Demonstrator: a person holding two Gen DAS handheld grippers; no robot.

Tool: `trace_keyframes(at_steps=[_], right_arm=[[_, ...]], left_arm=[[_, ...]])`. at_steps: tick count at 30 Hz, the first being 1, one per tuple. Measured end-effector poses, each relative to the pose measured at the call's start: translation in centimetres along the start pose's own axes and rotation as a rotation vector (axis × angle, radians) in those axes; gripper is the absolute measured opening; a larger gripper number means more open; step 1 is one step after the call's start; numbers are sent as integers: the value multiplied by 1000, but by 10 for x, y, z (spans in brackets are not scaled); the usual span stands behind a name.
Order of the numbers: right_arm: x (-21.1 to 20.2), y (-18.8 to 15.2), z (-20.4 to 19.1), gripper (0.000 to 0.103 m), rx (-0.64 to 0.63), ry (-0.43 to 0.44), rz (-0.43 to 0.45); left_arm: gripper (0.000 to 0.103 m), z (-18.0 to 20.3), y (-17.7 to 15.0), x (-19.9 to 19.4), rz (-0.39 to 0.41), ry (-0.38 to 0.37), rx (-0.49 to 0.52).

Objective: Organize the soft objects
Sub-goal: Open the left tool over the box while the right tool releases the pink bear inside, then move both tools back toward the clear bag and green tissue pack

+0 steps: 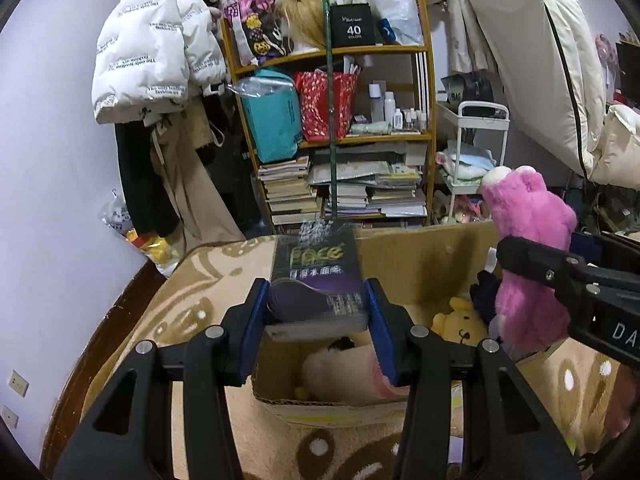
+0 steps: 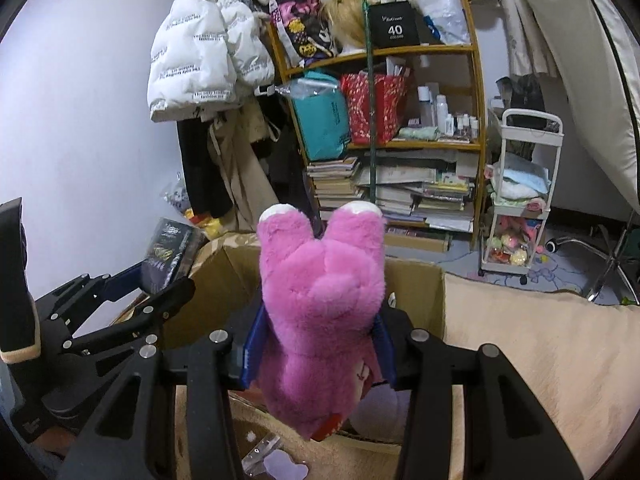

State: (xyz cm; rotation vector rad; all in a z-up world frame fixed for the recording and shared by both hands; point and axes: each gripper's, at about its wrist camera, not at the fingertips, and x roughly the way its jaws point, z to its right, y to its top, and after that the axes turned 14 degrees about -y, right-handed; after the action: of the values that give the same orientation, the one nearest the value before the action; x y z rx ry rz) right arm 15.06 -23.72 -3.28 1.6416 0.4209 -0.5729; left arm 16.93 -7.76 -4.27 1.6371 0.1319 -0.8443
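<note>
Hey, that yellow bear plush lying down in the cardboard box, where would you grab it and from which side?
Grip the yellow bear plush across its round head, coming straight down from above. Only the head shows clearly, face up, and the cardboard box walls block any sideways approach.

- The pink plush toy (image 2: 320,312) hides most of the cardboard box (image 2: 416,292) interior in the right wrist view.
- The dark pack (image 1: 316,280) has blurred, unreadable print.
- The yellow plush (image 1: 460,322) is partly hidden.
</note>
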Motion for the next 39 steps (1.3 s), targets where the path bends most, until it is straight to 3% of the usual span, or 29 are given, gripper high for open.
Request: trace_keyframes(at_steps=[10,15,20,22,29,32,34,38,39], right_arm=[[10,-4,8,51,21,-5,-27],[14,-6,10,51,16,3,-48],[14,-6,12,61,21,12,-61],[13,-6,12,64,22,20,-64],[-2,-6,8,86,18,11,-36],[-10,-6,6,88,11,14,-29],[-17,-6,7,91,19,9,-30],[-34,-7,11,92,42,-3,-27],[-38,-7,11,92,41,-9,-23]], left_arm=[[46,3,-4,6,-27,-34,-8],[53,-1,-4,7,-47,-38,-19],[58,-5,-3,4,-56,-30,-30],[68,-8,-4,1,-53,-28,-43],[70,-13,-9,-9,-68,-6,-62],[71,-13,-13,-15,-78,-1,-58],[81,-11,-14,-21,-75,10,-57],[84,-5,-15,-37,-61,30,-41],[89,-3,-16,-42,-58,28,-36]])
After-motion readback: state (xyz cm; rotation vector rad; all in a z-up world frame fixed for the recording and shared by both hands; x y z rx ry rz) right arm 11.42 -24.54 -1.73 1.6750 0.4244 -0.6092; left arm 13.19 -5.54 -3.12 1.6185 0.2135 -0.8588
